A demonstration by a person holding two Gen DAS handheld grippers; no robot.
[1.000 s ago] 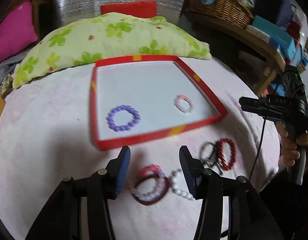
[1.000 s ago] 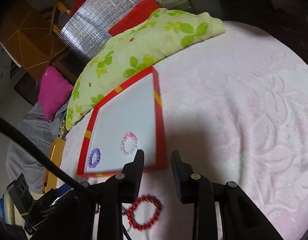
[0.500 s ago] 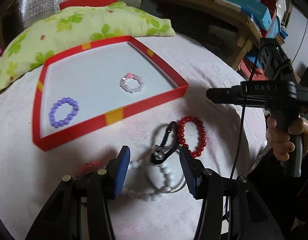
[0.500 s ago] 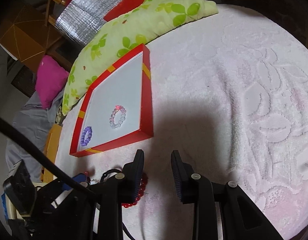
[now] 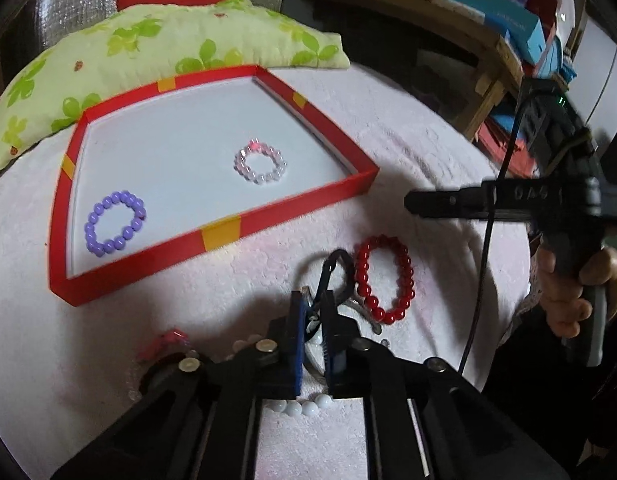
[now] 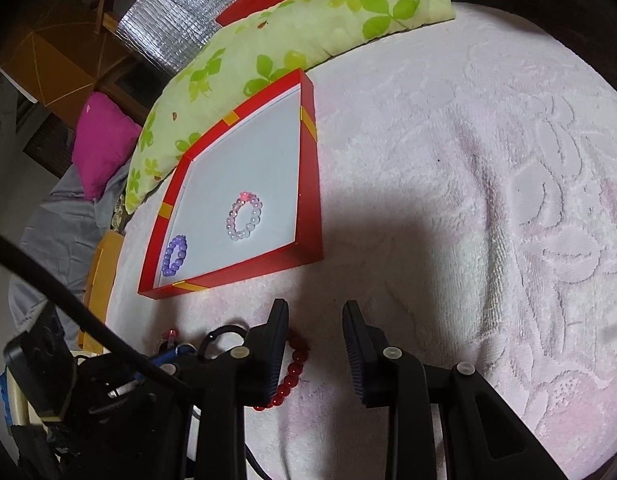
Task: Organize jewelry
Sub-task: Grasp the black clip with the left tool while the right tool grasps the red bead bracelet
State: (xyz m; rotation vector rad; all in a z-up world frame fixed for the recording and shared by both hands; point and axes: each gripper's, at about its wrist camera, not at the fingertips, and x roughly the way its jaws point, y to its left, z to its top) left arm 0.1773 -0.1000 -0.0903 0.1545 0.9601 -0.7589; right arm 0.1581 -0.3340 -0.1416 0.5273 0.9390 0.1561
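Two bracelets already lie inside the red tray point(image 5: 288, 208), seen over my left gripper point(image 5: 313, 320): a purple bead bracelet point(image 5: 115, 223) toward its near left corner and a pale pink-and-clear bracelet point(image 5: 260, 162) nearer its middle. On the pink bedspread point(image 5: 408, 140), just in front of the tray's near wall, the rest waits. My left jaws are clenched on a black looped piece point(image 5: 335, 270), which rises from between the pads; I judge this to be the pickup for the next item. A red bead bracelet point(image 5: 385, 278) lies just right of that loop, white beads point(image 5: 298, 408) show under my fingers, and a pink piece point(image 5: 164, 340) lies to the left, all outside the tray. My right hand point(image 5: 568, 292) holds its gripper off past the tray's right corner.

From my right gripper point(image 6: 315, 344), the same two bracelets sit in the tray point(image 6: 308, 168). My right jaws stand partly apart with nothing between them, hovering over the bedspread in front of the tray's near corner. The red bracelet point(image 6: 292, 372) lies behind my left finger. At least four pieces remain, so I am under halfway.
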